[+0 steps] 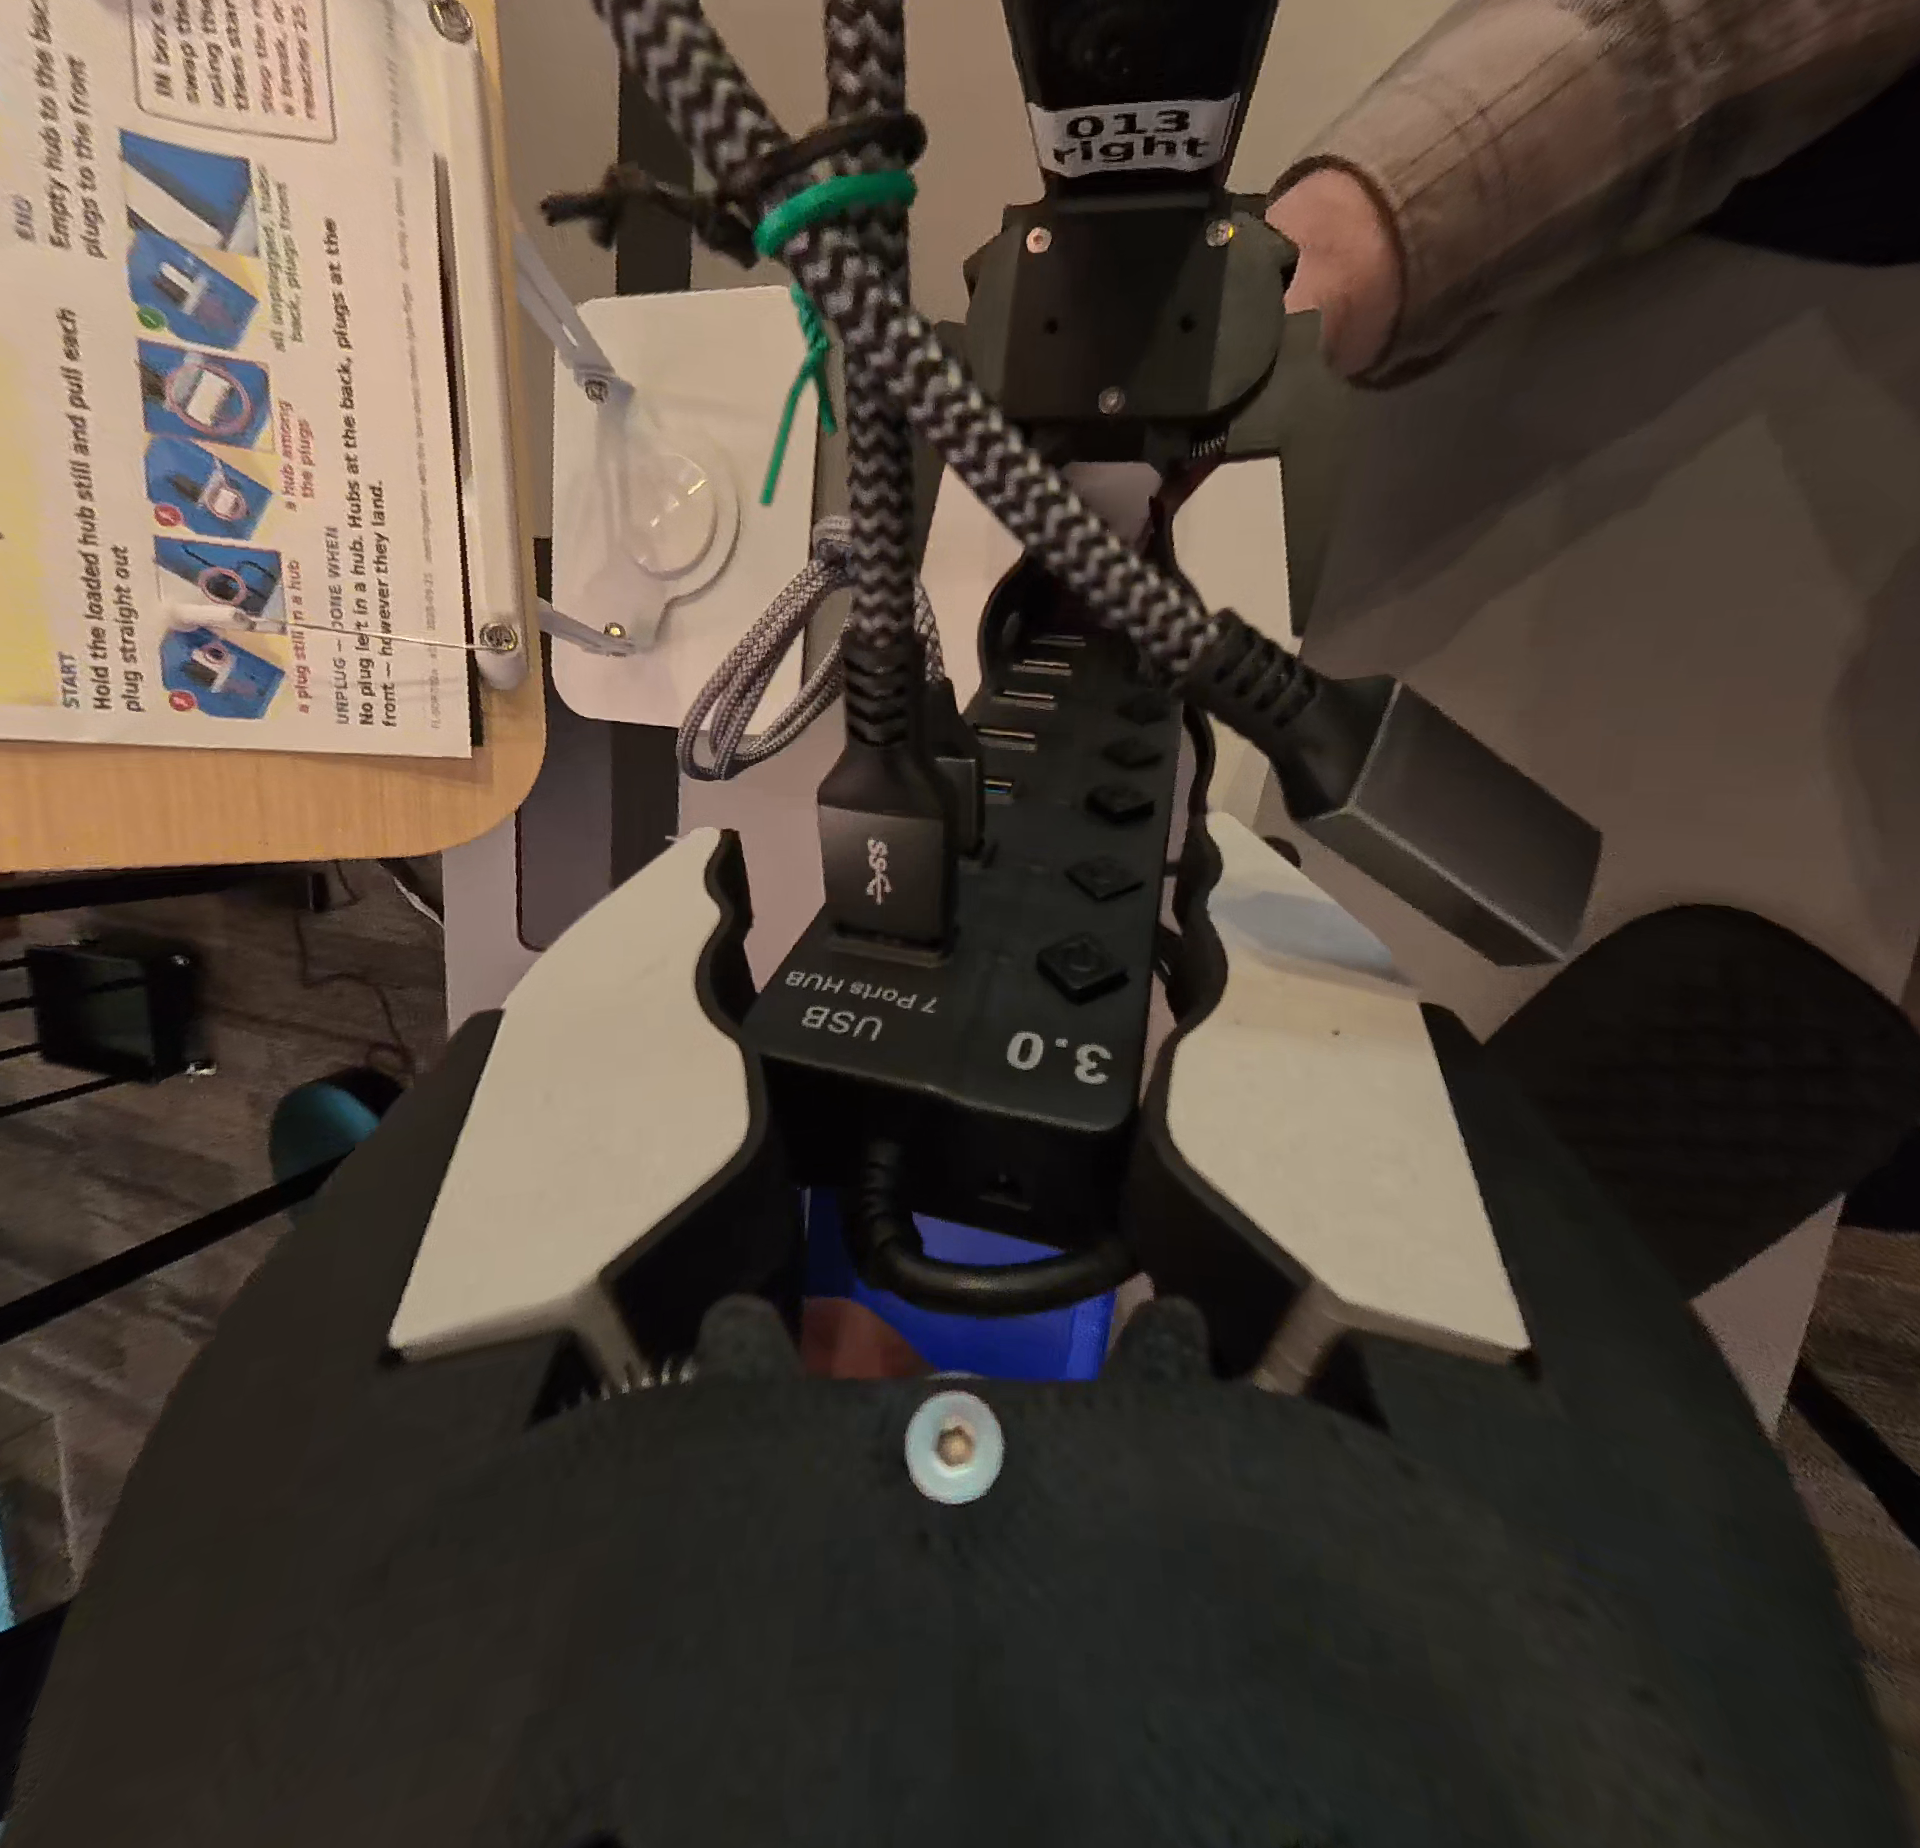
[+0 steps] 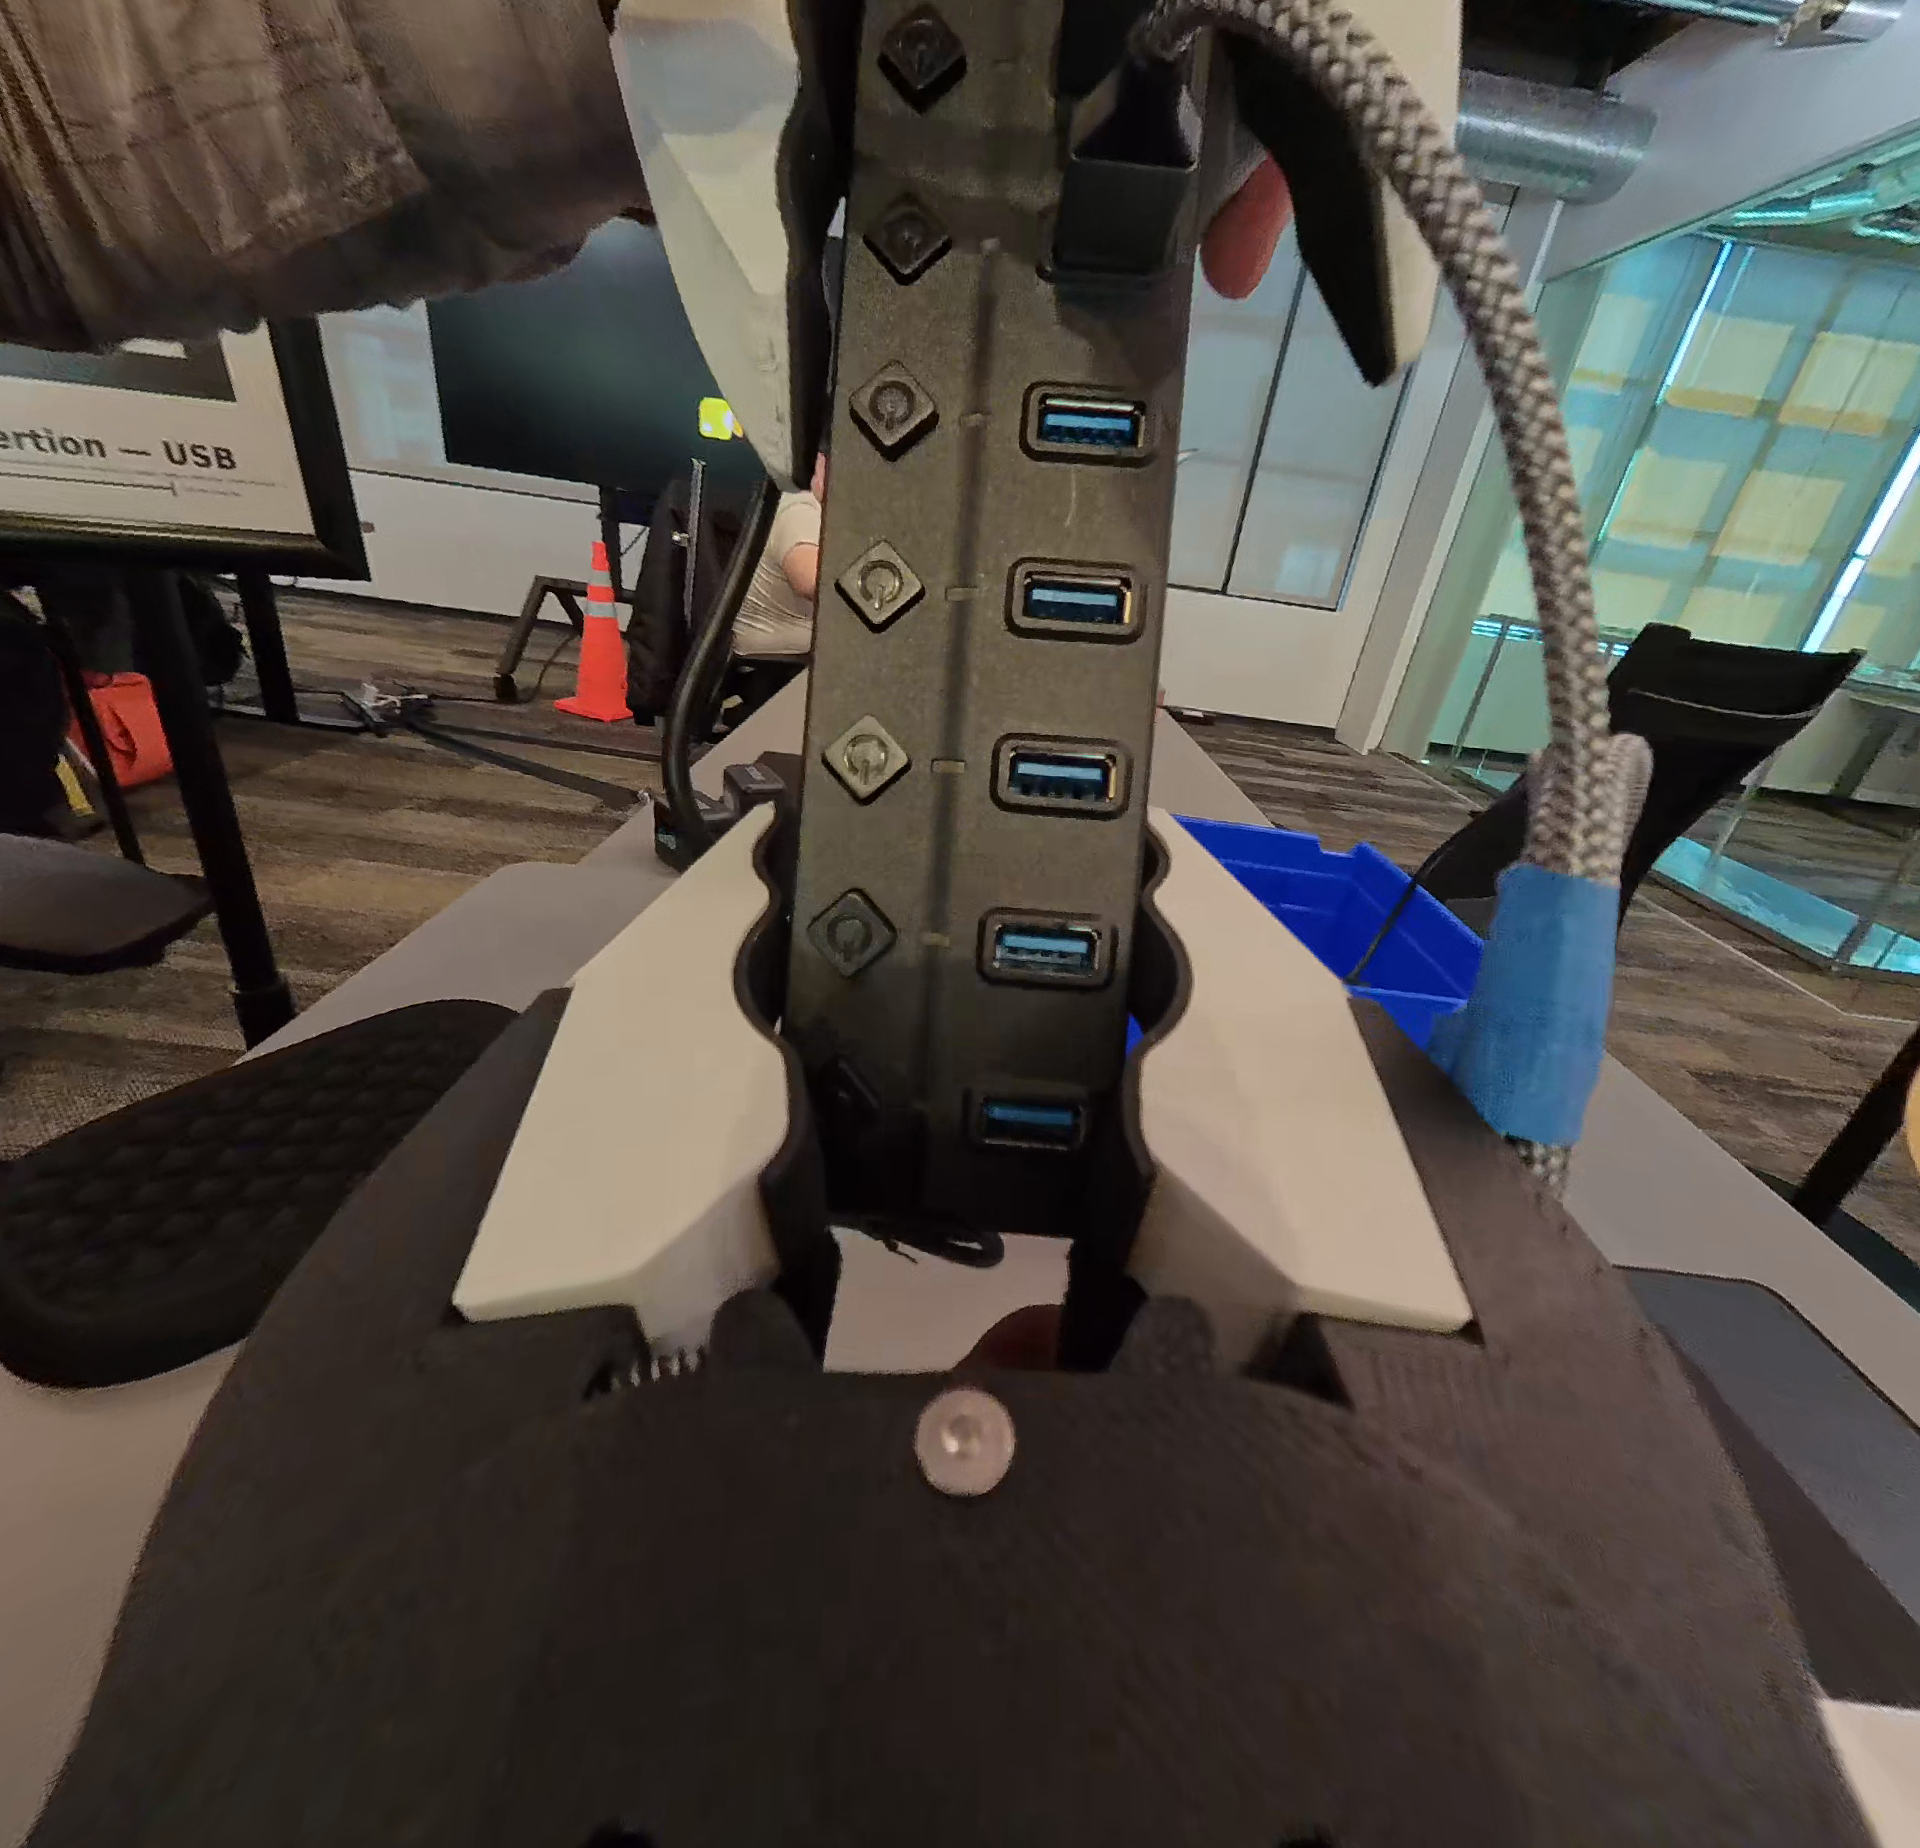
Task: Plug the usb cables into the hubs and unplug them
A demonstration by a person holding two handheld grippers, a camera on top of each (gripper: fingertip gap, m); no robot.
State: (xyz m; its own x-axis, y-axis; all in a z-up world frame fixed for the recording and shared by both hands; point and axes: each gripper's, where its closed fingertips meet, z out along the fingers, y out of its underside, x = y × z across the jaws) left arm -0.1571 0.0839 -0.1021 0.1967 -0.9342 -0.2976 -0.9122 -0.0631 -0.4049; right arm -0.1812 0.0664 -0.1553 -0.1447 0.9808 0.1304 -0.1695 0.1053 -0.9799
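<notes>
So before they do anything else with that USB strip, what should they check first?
1. Left gripper grips the hub: ok, shut on its lettered end.
2. Right gripper grips the hub: ok, shut on the opposite end.
3. A gripper is free to handle a plug: not ok, both hold the hub.
4. End plug seated: ok, it looks fully in.
5. Empty ports available: ok, five show open.
6. Braided cables clear of the ports: not ok, they cross over the hub.

Open office-lab: glass partitions (image 2: 1714, 427), traffic cone (image 2: 600, 645), mesh chair (image 2: 208, 1154).
</notes>
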